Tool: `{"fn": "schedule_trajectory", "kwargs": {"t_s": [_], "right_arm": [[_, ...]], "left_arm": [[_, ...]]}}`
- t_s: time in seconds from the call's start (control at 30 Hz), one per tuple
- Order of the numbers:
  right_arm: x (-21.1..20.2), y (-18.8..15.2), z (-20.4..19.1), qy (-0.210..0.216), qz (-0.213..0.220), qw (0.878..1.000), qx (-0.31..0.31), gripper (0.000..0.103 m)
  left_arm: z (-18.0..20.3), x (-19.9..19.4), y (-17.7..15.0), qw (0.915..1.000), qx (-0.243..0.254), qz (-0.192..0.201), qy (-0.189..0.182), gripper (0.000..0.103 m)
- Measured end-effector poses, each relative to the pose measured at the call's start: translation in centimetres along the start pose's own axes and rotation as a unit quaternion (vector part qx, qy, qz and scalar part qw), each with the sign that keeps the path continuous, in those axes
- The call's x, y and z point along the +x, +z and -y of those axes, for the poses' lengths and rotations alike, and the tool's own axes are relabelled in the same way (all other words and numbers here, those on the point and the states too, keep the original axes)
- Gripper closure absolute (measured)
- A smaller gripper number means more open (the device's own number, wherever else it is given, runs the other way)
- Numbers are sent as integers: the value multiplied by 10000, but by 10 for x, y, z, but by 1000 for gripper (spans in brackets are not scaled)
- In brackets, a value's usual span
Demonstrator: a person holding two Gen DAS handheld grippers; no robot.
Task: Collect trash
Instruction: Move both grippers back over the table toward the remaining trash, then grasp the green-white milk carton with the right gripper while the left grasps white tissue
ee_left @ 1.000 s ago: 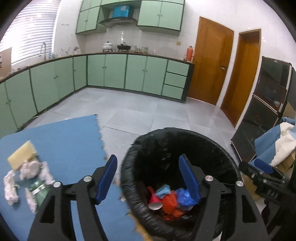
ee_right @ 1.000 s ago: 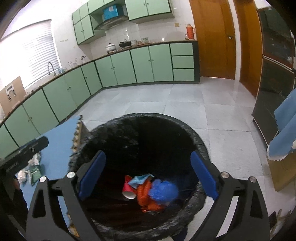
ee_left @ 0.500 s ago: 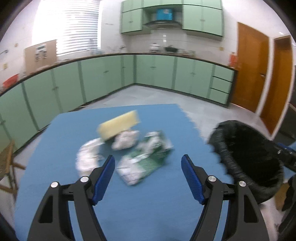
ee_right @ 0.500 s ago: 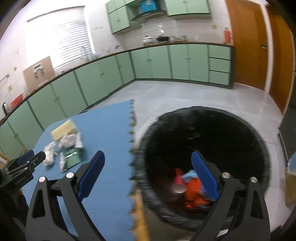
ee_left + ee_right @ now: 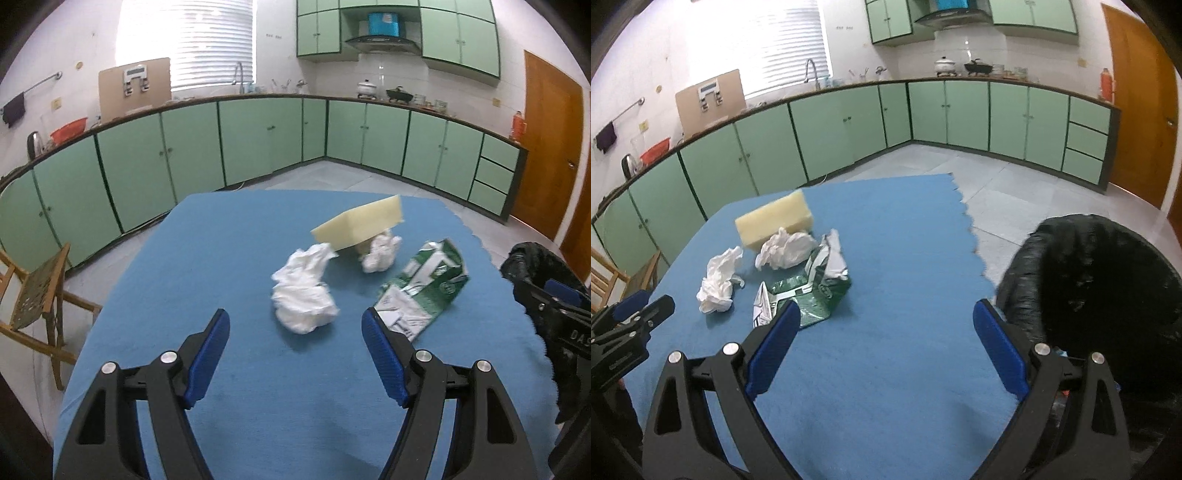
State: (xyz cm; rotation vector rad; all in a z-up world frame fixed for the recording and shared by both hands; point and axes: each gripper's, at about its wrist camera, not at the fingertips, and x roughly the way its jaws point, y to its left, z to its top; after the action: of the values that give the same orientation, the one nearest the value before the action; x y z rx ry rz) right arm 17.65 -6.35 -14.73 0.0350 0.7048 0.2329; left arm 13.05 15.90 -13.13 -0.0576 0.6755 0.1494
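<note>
Both your tools, left tool and right tool, are wide open and hold nothing. The crumpled tissue lies on the blue counter, just beyond your left tool; the green wrapper lies at its right.

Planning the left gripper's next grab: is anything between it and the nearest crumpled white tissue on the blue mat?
Nothing visible. The left gripper is open and empty, with only bare blue mat between it and the crumpled tissue.

Blue mat; white tissue wads; yellow sponge; green-white printed wrapper; black bin liner; mint-green cabinets.
</note>
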Motion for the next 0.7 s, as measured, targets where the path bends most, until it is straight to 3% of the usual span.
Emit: {"fn": "schedule_trajectory", "kwargs": {"t_s": [0.4,0.7], "right_arm": [[61,13,-26,196,-315,9990,-254,13],[85,21,-24,317,-618,9974,-188,24]], "left_arm": [[-12,23,7,9998,-89,-86,122,30],[-13,38,11,9997,-139,-173,95,30]]}}
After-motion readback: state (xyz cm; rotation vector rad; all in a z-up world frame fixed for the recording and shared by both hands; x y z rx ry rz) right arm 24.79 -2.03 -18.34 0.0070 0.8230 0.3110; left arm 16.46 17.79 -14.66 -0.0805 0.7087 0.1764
